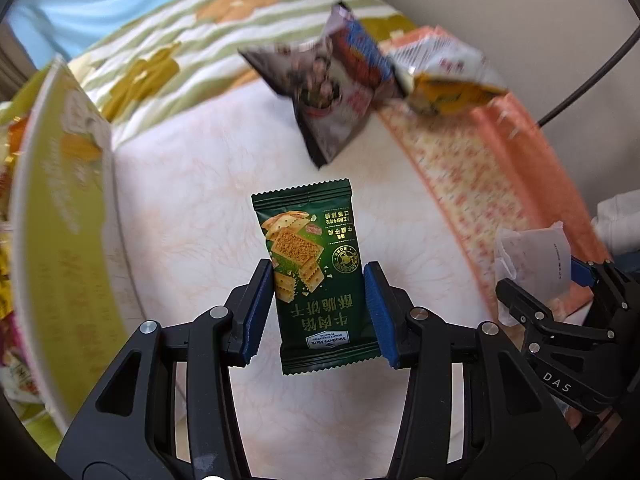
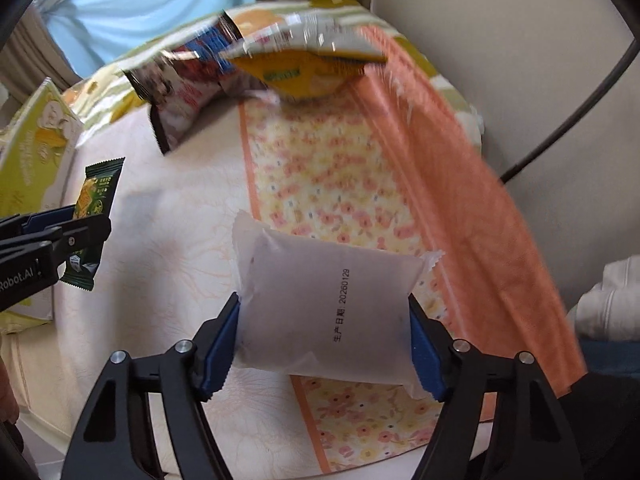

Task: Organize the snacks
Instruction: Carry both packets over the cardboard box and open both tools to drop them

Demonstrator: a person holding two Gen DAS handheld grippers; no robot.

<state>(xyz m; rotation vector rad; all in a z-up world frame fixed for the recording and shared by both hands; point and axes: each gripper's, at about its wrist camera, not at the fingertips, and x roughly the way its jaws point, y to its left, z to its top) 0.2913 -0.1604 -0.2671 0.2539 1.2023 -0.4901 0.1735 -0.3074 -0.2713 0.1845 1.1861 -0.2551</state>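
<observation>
you've got bright, soft daylight in both views, coming from the blue curtain (image 2: pixel 152 4) at the back. shadows are faint. far snack bags (image 1: pixel 360 76) and the green box (image 1: pixel 60 208) are motion-blurred; the held green packet (image 1: pixel 316 276) and white pouch (image 2: pixel 328 312) stay sharp. fisheye bends the edges, w/ dark vignette corners.

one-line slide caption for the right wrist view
Right gripper clamps a white snack packet above the floral bedding.
</observation>
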